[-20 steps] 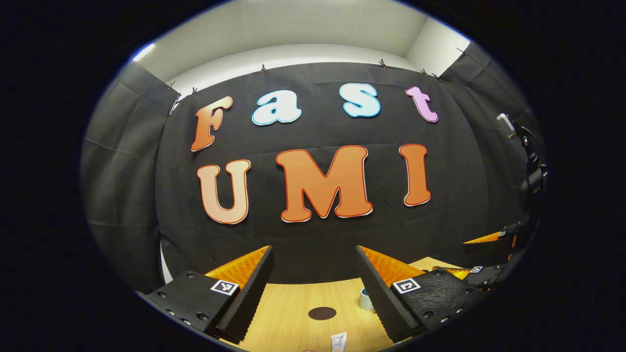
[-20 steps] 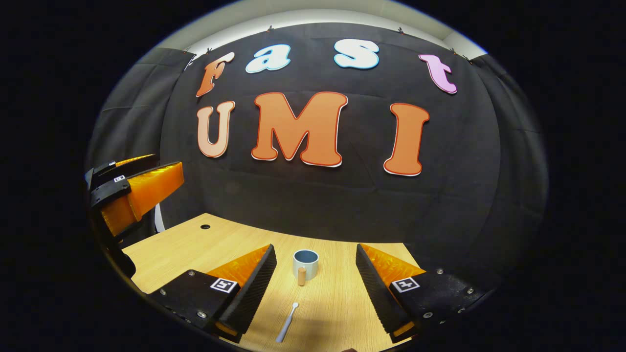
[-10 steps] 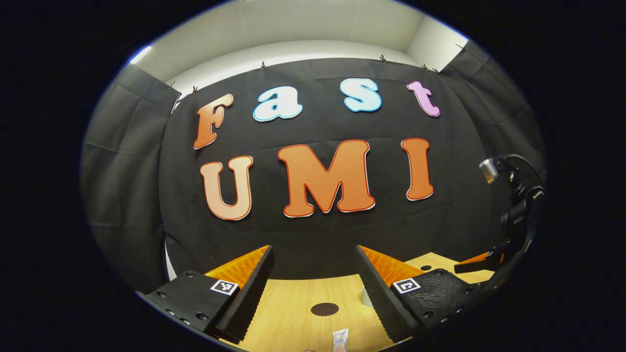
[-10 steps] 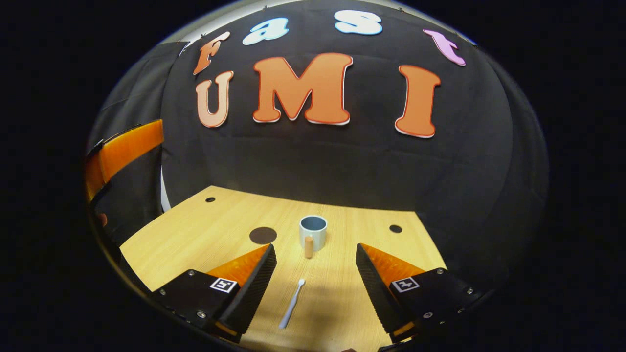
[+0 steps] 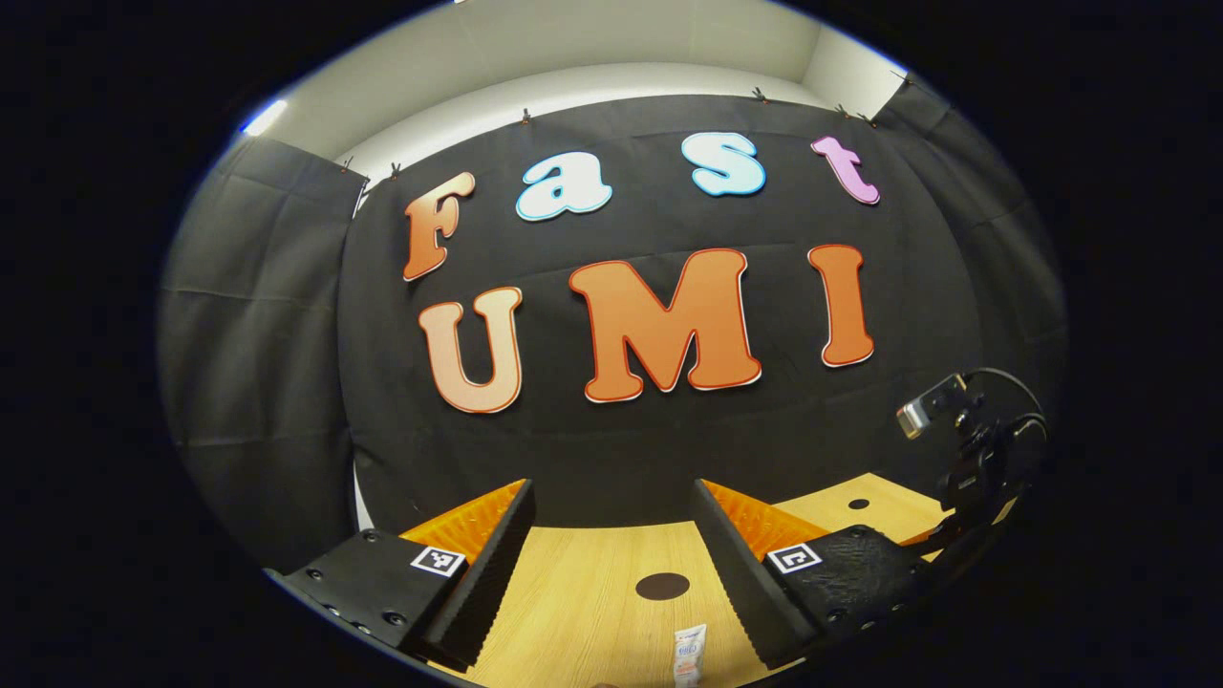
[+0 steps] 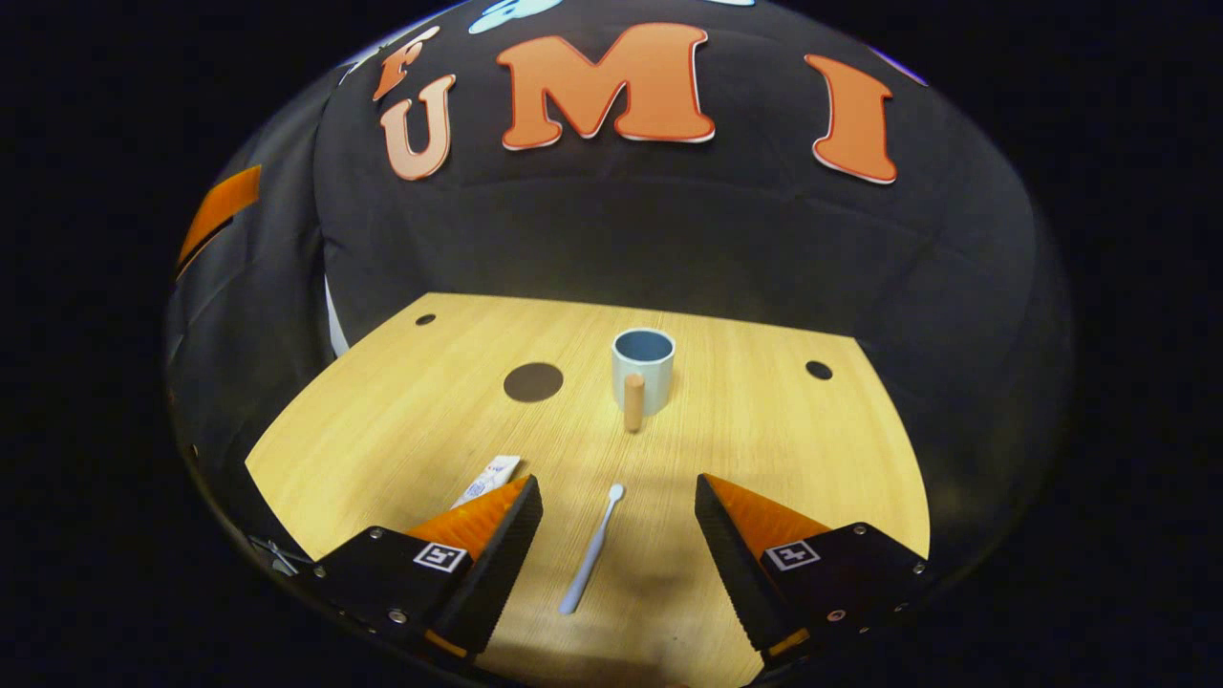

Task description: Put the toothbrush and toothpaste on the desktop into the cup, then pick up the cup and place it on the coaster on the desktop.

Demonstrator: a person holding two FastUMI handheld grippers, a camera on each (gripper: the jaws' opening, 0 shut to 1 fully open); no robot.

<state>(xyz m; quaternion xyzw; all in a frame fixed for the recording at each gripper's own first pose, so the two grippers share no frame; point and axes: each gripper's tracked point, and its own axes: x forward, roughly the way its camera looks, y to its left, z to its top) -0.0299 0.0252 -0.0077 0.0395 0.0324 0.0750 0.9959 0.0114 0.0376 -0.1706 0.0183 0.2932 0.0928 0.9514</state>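
In the right gripper view a white toothbrush (image 6: 592,549) lies on the wooden desktop (image 6: 783,440) between the fingers of my open right gripper (image 6: 619,549), which hovers above it. Beyond stands a pale blue cup (image 6: 643,369) with a wooden handle facing me, and left of it lies a dark round coaster (image 6: 533,381). A white toothpaste tube (image 6: 487,480) peeks out past the left finger. In the left gripper view my left gripper (image 5: 611,583) is open, held high, with the toothpaste tube (image 5: 689,654) low between its fingers and the coaster (image 5: 663,586) farther off.
Small dark holes (image 6: 818,370) sit near the desktop's far corners. The black cloth wall closes off the back edge. In the left gripper view the other gripper's camera and cable (image 5: 965,430) show at the right edge.
The right gripper has tilted down and come lower toward the desk, so the toothbrush, cup, coaster and toothpaste now show fully. The left gripper has swung slightly left.
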